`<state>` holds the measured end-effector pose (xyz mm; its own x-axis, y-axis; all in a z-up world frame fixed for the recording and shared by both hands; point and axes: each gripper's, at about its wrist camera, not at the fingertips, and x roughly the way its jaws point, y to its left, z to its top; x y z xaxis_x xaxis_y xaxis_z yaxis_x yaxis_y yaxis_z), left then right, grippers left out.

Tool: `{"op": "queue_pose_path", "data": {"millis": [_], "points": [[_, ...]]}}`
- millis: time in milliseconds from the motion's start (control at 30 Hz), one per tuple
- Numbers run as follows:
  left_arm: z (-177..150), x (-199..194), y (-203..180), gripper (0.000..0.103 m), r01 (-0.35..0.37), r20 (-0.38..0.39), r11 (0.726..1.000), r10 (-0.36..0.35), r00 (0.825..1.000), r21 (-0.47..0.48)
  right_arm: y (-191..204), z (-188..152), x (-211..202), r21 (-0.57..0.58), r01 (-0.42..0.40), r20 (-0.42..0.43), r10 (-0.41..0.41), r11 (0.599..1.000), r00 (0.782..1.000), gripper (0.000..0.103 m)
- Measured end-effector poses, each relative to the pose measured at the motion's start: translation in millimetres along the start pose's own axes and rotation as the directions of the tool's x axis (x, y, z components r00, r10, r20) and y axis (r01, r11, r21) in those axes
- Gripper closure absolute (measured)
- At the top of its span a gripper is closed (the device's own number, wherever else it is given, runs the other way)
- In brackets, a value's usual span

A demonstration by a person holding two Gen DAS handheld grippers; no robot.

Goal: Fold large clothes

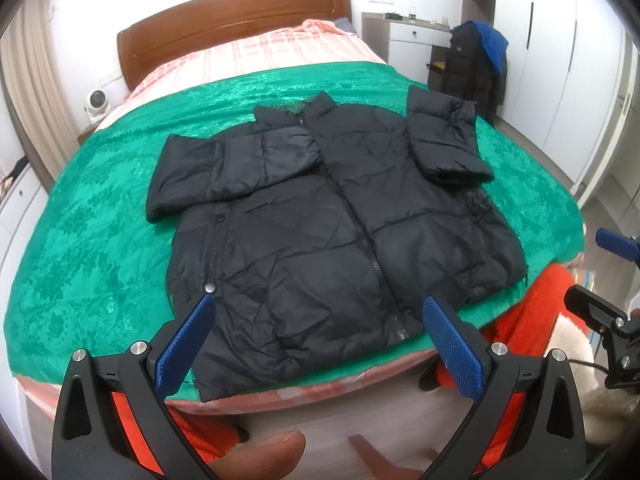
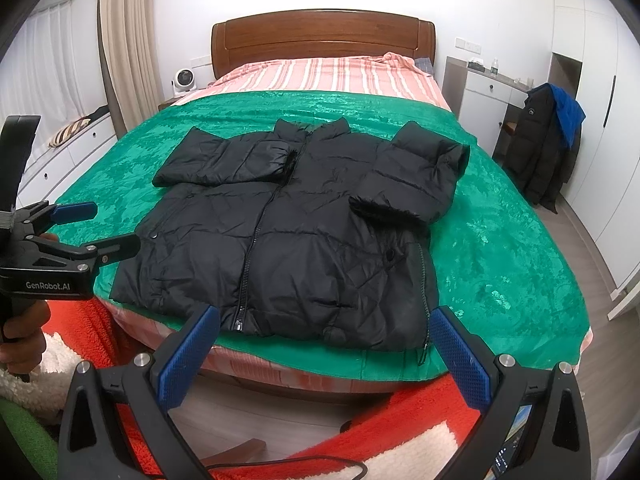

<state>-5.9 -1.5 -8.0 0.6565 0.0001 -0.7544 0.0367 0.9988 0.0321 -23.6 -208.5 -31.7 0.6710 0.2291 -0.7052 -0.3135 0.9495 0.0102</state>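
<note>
Your left hand-held gripper (image 1: 318, 320) is released, its blue pads spread wide and holding nothing, poised over the near hem of the jacket (image 1: 320, 220) without touching it. Your right hand-held gripper (image 2: 326, 330) is likewise released and empty, its pads apart just short of the hem.

The black puffer jacket lies face up on the green blanket (image 2: 500, 240) that covers the foot end of the bed (image 2: 324, 36), zipped shut, collar toward the headboard and hem at the near edge. Both sleeves are already folded inward: the left one lies across the chest, the right one is doubled back with its cuff resting on the front panel.

In the right wrist view your left gripper shows at the left edge, beside the bed. A dark coat (image 2: 544, 144) hangs by the white desk (image 2: 484, 84) well apart from the bed.
</note>
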Motion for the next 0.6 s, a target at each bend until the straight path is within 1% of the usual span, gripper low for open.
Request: {"op": "queue_pose_path", "data": {"millis": [200, 467, 600], "points": [[-0.2, 0.4, 0.5, 0.0, -0.002, 0.001, 1.0, 0.002, 1.0, 0.0, 0.6, -1.1, 2.2, 0.0, -0.004, -0.004, 0.004, 1.0, 1.0, 0.0], [-1.0, -0.5, 0.9, 0.0, -0.008, 0.012, 1.0, 0.008, 1.0, 0.006, -1.0, -0.9, -1.4, 0.003, -0.004, 0.019, 0.004, 1.0, 1.0, 0.0], [-1.5, -0.1, 1.1, 0.0, -0.014, 0.012, 1.0, 0.014, 1.0, 0.004, -2.1, -0.8, -0.7, 0.007, -0.008, 0.016, 0.008, 1.0, 1.0, 0.0]]}}
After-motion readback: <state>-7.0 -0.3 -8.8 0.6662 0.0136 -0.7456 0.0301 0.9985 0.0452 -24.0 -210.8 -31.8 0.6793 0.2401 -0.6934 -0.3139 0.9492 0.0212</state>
